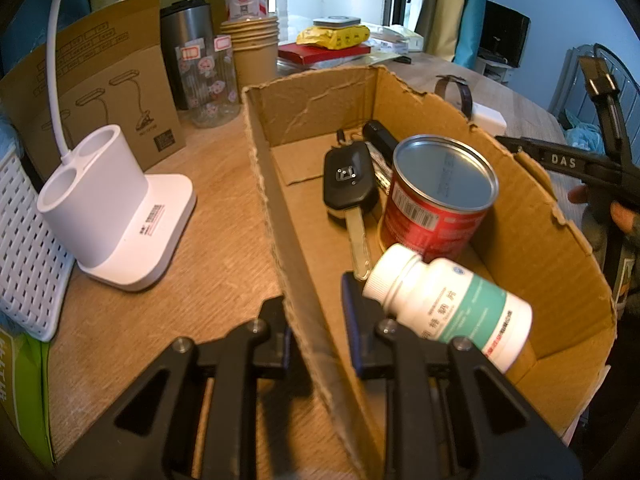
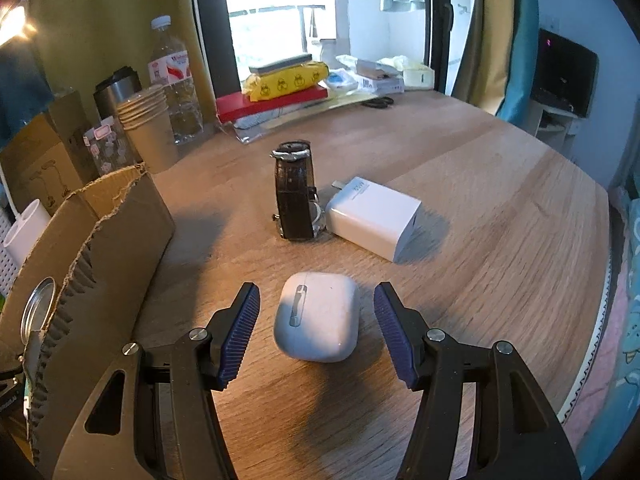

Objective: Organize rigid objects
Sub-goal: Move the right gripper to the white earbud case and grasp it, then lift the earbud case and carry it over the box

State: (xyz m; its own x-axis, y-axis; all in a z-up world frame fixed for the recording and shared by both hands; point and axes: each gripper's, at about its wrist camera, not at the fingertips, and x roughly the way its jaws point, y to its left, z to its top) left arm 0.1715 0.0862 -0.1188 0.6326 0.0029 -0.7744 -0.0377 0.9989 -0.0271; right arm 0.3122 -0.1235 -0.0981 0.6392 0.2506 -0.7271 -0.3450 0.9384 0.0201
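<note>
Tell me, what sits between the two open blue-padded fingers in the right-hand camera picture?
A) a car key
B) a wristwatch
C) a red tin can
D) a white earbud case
D: the white earbud case lies on the wooden table between the right gripper's open fingers, with a gap on each side; the watch stands farther back.

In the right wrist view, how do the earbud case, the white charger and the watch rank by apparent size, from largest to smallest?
1. White charger
2. Earbud case, nearly the same; it lies nearer the camera, so this order is unsure.
3. Watch, which looks smallest.
</note>
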